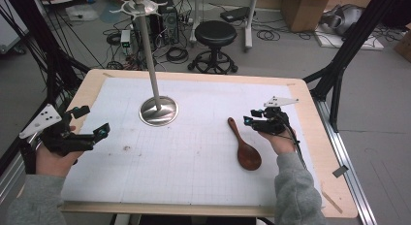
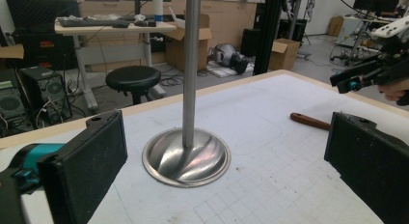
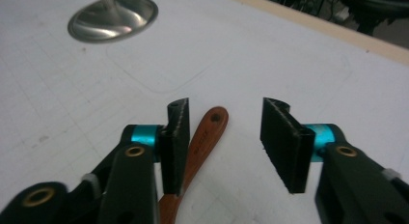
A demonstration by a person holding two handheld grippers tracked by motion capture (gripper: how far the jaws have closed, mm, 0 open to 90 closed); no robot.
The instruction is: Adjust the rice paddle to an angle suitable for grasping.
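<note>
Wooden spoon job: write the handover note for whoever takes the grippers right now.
Right gripper: open, jaws low over the spoon handle's end, not closed on it.
Left gripper: open, empty, at the mat's left edge, facing the stand.
Spoon: flat on the mat, right of the stand, bowl toward the person.
Done: right gripper lined up at the handle.
Left: close on the handle and lift; probably the spoon goes to the stand's hooks.

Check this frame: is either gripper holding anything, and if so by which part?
Nothing is held. The right gripper is open, its jaws on either side of the wooden spoon's handle without closing on it. The left gripper is open and empty.
</note>
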